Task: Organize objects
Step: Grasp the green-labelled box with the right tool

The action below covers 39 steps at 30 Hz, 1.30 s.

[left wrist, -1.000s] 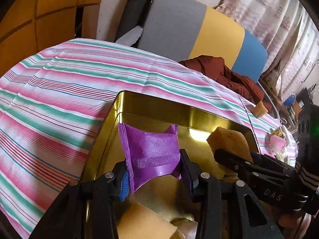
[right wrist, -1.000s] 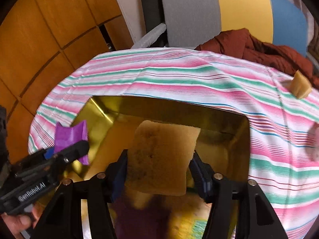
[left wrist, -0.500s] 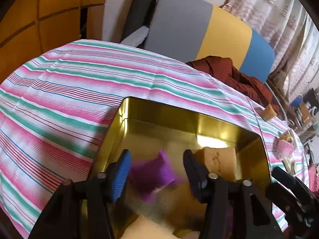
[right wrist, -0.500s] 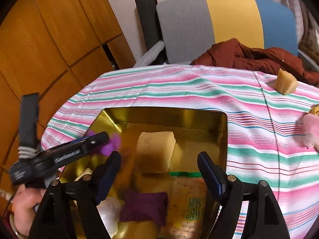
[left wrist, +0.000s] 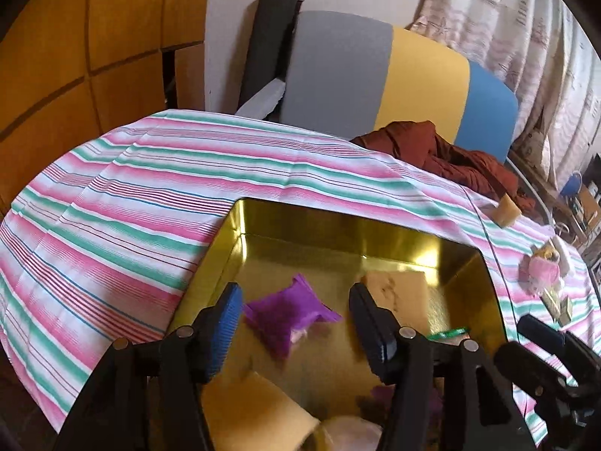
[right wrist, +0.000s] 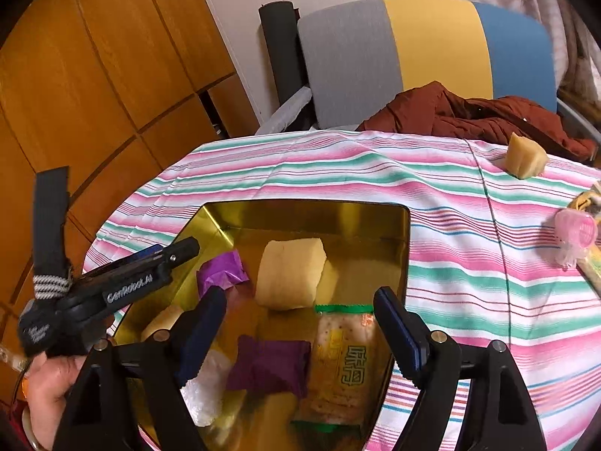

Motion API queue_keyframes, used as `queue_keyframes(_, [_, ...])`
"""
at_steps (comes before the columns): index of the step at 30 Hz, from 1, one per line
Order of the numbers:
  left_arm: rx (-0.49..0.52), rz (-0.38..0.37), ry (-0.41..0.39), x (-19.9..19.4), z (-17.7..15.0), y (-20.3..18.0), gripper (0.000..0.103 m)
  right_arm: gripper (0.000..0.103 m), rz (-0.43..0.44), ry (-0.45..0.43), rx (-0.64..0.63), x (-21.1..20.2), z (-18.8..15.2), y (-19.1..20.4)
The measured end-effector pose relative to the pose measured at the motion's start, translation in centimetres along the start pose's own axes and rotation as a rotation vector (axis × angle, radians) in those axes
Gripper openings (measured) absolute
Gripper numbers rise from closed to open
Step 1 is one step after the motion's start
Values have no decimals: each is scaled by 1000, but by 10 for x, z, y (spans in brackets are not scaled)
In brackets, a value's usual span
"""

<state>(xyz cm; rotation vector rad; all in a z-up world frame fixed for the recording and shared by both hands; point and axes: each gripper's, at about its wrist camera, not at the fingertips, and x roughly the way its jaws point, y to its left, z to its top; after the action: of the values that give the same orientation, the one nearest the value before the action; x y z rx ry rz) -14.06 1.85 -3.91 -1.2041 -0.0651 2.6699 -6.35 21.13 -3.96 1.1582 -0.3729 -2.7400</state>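
Both grippers hung over the near end of a gold tin point(right wrist: 300, 214) that sat on the table. The left gripper point(left wrist: 296, 323) had its jaws apart and held nothing; the right gripper point(right wrist: 300, 323) likewise stood with jaws apart and empty.

Inside the tin, nearest the right wrist camera, lay a cracker packet point(right wrist: 343, 360) with green trim, touching a dark purple sachet point(right wrist: 270, 366) on its left. A white wrapped item point(right wrist: 204, 387) lay at the tin's near left, partly hidden by the right gripper's finger. Further in, a pale yellow cake point(right wrist: 291, 274) rested near the middle, with a bright purple packet point(right wrist: 221, 270) just beside it on the left; neither was touched by either gripper.

The table carried a cloth striped pink, green and white point(left wrist: 150, 195), creased but flat. On the cloth, well apart from the tin to the right, lay a second yellow cake point(right wrist: 524, 156) and a pink wrapped sweet point(right wrist: 574, 231) among other small packets too blurred to identify.

Beyond the table stood a chair with a grey, yellow and blue back point(right wrist: 424, 52), a maroon garment point(right wrist: 469, 116) heaped on it. Wooden panelling point(right wrist: 94, 75) covered the left wall; patterned curtains point(left wrist: 526, 45) hung at right.
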Motion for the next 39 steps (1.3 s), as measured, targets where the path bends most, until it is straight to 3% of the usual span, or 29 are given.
queue_keyframes(5, [10, -21, 10, -9, -13, -16, 60, 81, -18, -13, 10, -10, -4, -10])
queue_keyframes(10, [49, -91, 8, -21, -33, -48, 61, 82, -79, -44, 0, -32, -12, -35])
queue_keyframes(20, [158, -246, 25, -39, -66, -139, 61, 82, -226, -63, 105, -74, -39, -119])
queue_keyframes(29, [282, -415, 70, -51, -106, -228, 65, 82, -354, -36, 240, -96, -84, -209])
queue_keyframes(34, [386, -426, 80, -48, -130, -267, 65, 82, -448, -85, 359, -120, -90, -267])
queue_keyframes(39, [379, -426, 122, -42, -141, -279, 65, 82, -506, -172, 475, -136, -65, -313])
